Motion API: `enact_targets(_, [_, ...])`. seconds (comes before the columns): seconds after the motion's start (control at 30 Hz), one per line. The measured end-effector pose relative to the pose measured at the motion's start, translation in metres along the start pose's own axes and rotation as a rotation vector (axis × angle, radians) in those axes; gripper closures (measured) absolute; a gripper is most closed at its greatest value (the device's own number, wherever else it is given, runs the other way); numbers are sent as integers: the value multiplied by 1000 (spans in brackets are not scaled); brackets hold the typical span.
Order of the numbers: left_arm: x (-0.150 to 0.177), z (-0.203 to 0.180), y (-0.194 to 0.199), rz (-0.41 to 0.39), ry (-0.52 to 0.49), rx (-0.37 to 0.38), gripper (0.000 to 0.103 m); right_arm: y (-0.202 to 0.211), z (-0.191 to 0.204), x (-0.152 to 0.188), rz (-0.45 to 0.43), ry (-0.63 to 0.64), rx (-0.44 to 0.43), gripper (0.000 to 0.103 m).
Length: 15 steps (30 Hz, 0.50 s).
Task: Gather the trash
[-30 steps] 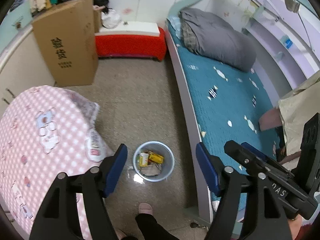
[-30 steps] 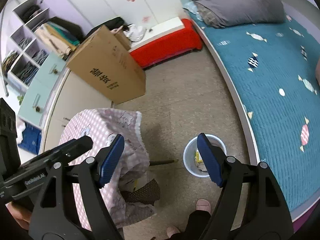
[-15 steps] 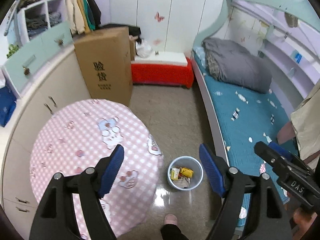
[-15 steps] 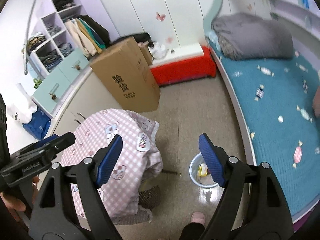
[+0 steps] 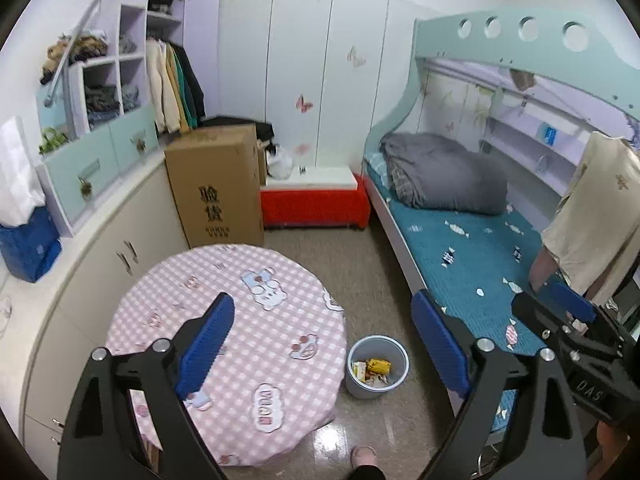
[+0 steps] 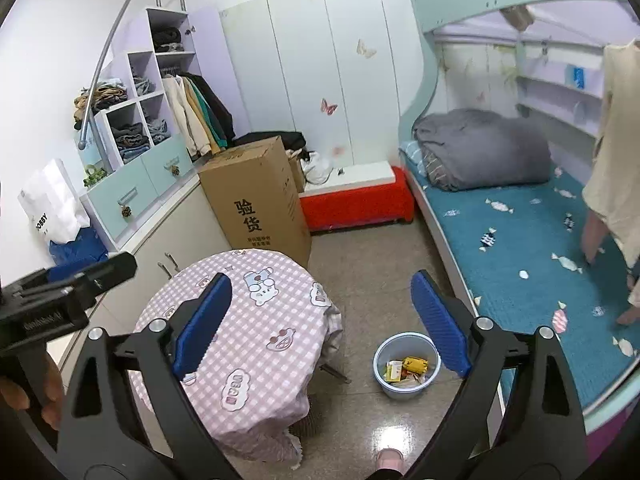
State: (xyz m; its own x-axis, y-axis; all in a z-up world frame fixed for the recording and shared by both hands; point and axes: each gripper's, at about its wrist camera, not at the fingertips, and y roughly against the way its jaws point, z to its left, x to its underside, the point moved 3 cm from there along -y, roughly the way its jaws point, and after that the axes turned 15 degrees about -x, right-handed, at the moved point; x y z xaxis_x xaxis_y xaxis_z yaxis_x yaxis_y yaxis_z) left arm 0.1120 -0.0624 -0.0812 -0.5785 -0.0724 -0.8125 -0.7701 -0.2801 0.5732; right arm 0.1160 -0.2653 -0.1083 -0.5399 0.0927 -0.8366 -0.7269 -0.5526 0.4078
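With both tools spread apart and empty, the bin point(image 5: 377, 365) at 5 o'clock holds wrappers point(image 5: 371, 369); only the right view shows its worktop-side legs point(image 6: 334, 372).

- The bedroom is viewed from high up by the left wrist camera, angled downward from well above the round pink checked tablecloth-covered table point(image 5: 240, 320).
- The same high, downward angle is kept by the right wrist camera.
- The table point(image 6: 256, 320), the pale blue plastic bin point(image 5: 377, 366) point(image 6: 406, 364) and the tall brown cardboard box point(image 5: 216, 188) point(image 6: 256, 196) are shared by both views.
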Motion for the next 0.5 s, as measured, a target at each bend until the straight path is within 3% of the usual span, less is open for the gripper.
enact_targets(0.2, [10,32,45,-70,-24,-7,12,39,47,19,-46,34,41,11])
enact_targets(0.5, [17,50,85,-138,-18,17,12,67,79,21,-86,93,83,9])
